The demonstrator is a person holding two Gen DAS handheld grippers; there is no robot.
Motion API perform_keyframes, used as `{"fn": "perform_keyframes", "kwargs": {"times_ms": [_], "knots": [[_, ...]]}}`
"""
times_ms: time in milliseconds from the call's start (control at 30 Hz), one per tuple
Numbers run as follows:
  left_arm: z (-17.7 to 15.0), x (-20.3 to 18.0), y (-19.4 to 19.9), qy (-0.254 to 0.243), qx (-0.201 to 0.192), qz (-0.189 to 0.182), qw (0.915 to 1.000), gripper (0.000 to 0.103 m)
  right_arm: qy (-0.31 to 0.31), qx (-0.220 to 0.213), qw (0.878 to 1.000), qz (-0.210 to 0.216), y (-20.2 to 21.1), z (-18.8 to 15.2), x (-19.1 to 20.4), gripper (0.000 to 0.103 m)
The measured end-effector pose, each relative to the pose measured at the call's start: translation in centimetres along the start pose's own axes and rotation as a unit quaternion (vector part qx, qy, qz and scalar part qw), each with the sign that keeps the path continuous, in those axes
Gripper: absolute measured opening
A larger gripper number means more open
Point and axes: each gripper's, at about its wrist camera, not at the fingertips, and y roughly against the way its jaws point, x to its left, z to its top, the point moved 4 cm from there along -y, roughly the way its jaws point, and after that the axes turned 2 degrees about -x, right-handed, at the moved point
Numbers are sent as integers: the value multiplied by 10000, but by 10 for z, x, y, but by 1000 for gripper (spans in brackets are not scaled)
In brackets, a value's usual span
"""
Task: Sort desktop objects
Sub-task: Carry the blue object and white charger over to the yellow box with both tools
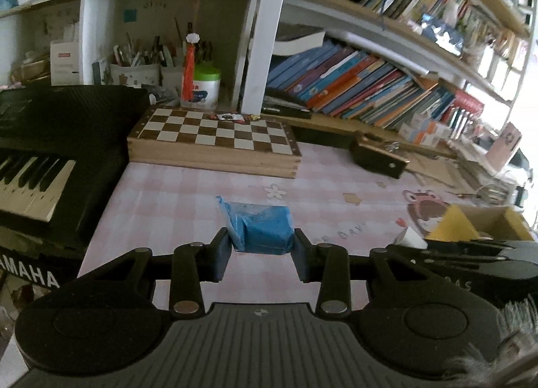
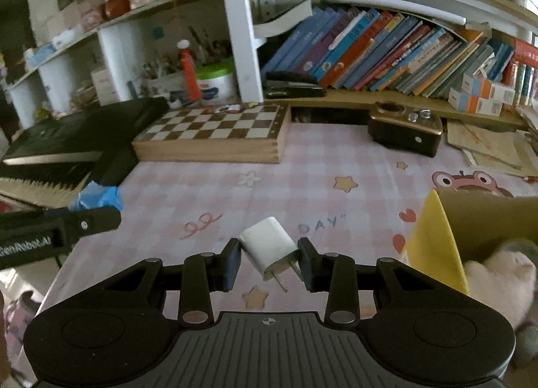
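In the left wrist view we see the left gripper clamped on a blue wrapped packet, pinched between both pads and carried above the pink checked tablecloth. From that packet, a wooden chessboard box lies at twelve o'clock, a black keyboard at nine o'clock, and a yellow cardboard box at three o'clock. In the right wrist view the right gripper is clenched on a white plug adapter, tilted, with its metal prongs pointing down toward five o'clock. The same yellow box sits at three o'clock of the adapter, with something pale and furry inside it that we cannot make out. The left gripper's side, with blue wrapping above it, shows at nine o'clock. Leaning books fill the shelf at one o'clock.
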Motion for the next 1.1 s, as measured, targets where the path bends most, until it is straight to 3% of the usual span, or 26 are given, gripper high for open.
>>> {"fn": "perform_keyframes", "kwargs": {"times_ms": [800,1100], "knots": [[-81,-19,138,115,79,-789,9968,34,-142,177,9997,-11,123,-95,35,36],[-110,-28,174,-116,228,-1096,9936,34,-326,190,9991,-217,163,-132,44,36]]}}
